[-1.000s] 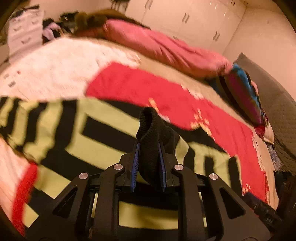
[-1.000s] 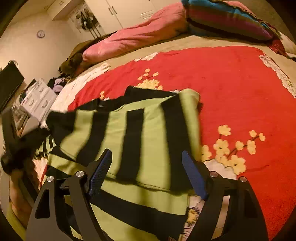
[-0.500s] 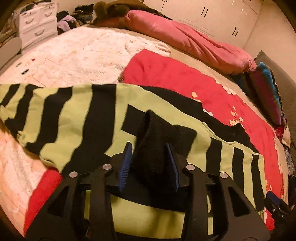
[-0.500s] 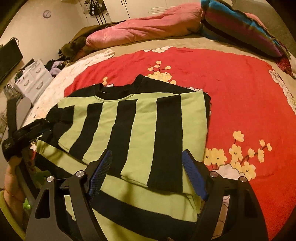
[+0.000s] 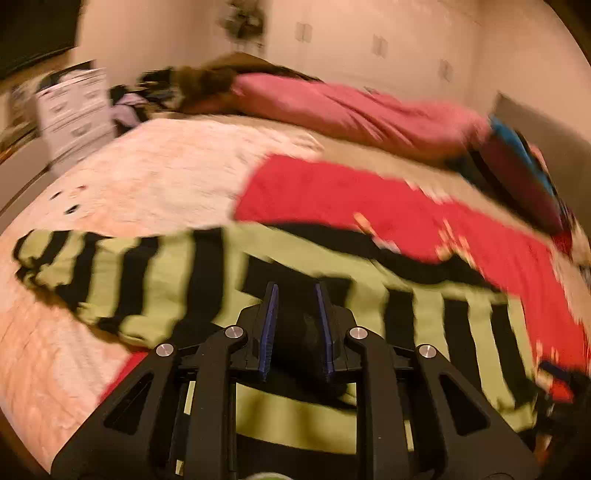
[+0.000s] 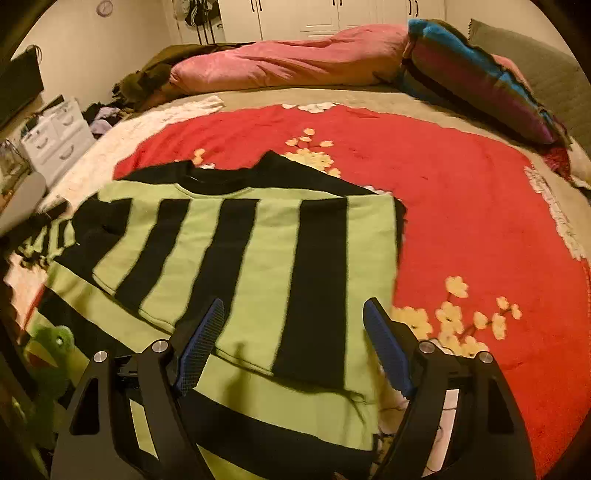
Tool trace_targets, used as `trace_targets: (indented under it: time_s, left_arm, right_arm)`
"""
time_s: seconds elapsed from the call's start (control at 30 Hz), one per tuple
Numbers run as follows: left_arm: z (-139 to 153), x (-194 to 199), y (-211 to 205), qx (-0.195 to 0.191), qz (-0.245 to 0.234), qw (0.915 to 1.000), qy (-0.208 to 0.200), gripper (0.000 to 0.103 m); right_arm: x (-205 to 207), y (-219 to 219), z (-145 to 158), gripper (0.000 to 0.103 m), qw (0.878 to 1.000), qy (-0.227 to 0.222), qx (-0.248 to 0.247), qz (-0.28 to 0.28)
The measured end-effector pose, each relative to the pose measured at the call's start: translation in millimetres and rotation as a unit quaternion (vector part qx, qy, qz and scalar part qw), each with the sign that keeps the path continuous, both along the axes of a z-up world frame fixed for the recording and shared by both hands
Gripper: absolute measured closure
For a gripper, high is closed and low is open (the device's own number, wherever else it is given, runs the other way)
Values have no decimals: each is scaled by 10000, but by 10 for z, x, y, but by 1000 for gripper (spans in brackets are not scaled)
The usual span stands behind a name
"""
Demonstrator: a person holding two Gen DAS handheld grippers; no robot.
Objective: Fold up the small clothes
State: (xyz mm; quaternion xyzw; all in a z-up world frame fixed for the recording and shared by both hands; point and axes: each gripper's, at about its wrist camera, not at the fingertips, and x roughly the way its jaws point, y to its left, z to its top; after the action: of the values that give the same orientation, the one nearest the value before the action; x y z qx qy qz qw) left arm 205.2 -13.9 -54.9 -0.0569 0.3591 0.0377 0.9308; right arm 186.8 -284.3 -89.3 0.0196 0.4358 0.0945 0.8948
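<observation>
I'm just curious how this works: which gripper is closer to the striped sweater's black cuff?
Left. The left gripper has the black cuff between its fingers; the right gripper hovers open over the sweater's folded body.

I'm looking at a home bedroom: a wide bed (image 6: 461, 110) under a red floral blanket (image 6: 480, 221), a pink duvet (image 6: 288, 62) bunched at its far side, a striped pillow (image 6: 480, 81) by the headboard. White wardrobe doors (image 6: 317, 14) line the wall, a wall clock (image 6: 105, 7) hangs left, white drawers (image 6: 59, 140) stand beside the bed.
</observation>
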Motion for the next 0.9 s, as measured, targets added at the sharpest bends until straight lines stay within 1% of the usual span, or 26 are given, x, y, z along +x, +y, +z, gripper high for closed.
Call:
trace_targets:
  time_s: [0.07,0.13,0.2,0.27,0.43,0.53,0.6,0.63,0.67,0.73,0.8,0.9]
  left_arm:
    - [-117,58,-128,186,-186,9993,248,89]
    - [-277,132,-141,336,-169,9974,616,89]
    - [-395,173,-63,252,-86,9960,850,89]
    - [-460,182,37,131,-26,9957,922,87]
    - [-497,179,72,40,-20,9959,903,86]
    - [-465,162,101,-27,-34,9964,851,85]
    - [-426,157,86,-70,-46,9968,792,80]
    - [-391,140,80,-79,-72,9973,729,72]
    - [-360,123,63,-48,-83,9977,671,68]
    - [-301,110,38,22,-89,9983,583,67]
    - [-257,99,33,26,-74,9986,515,64]
    - [-181,78,34,60,-48,9990,431,55]
  right_arm:
    - [42,-1,-34,26,10000,95,21,-12]
    - [67,3,-84,26,9997,226,11,-42]
    - [97,-12,-185,26,9990,443,-17,-81]
    - [101,-11,-256,26,9985,543,-59,-85]
    - [99,14,-310,26,9981,585,-172,-60]
    - [87,14,-275,26,9982,571,-127,-99]
    - [59,-3,-215,26,9986,511,-43,-130]
    - [50,-11,-196,24,9987,496,-10,-144]
    - [35,-20,-179,21,9987,486,21,-167]
    - [19,-29,-150,21,9987,465,37,-199]
    - [-3,-26,-113,21,9988,438,61,-207]
    - [-26,-5,-37,21,9991,370,81,-181]
